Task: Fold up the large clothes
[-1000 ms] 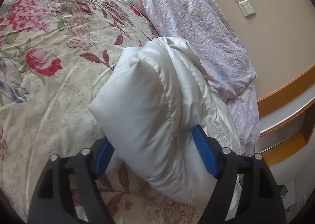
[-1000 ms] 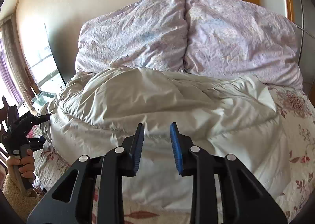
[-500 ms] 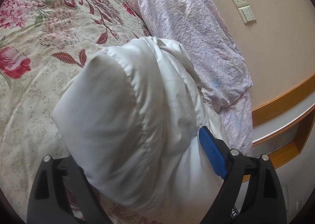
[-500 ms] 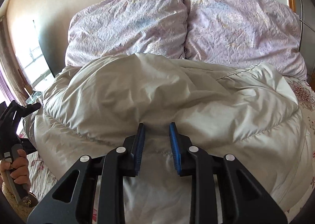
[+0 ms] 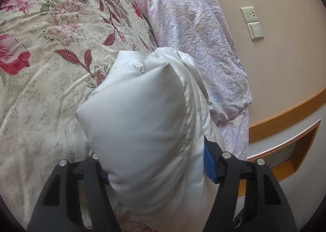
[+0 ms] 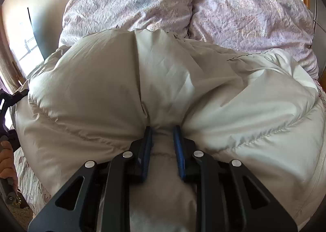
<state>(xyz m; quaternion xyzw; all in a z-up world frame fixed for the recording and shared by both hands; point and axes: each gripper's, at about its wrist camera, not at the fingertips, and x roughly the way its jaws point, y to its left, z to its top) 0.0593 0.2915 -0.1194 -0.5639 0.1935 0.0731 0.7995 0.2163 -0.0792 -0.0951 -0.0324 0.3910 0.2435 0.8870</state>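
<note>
A puffy white down jacket (image 6: 203,93) lies bunched on the bed in front of the pillows. In the right wrist view my right gripper (image 6: 163,132) is pressed into its near side, and the blue pads (image 6: 179,146) pinch a narrow ridge of fabric at a seam. In the left wrist view a thick folded end of the jacket (image 5: 146,126) bulges up between the fingers of my left gripper (image 5: 154,166). Its jaws are closing on that fold: the right pad (image 5: 208,167) presses the fabric and the left pad is hidden behind it.
The bed has a floral quilt (image 5: 46,64). Two lilac pillows (image 6: 183,3) lean on the wall behind the jacket. A wall socket and switch (image 5: 252,22) and a wooden ledge (image 5: 285,113) are on the right. A hand (image 6: 6,162) holds the left gripper's handle at the bed's left edge.
My right gripper sank into the jacket and its pads now pinch a ridge of fabric. The left jaws widened around the thick fold, then narrowed onto it, and the view rolled slightly.
</note>
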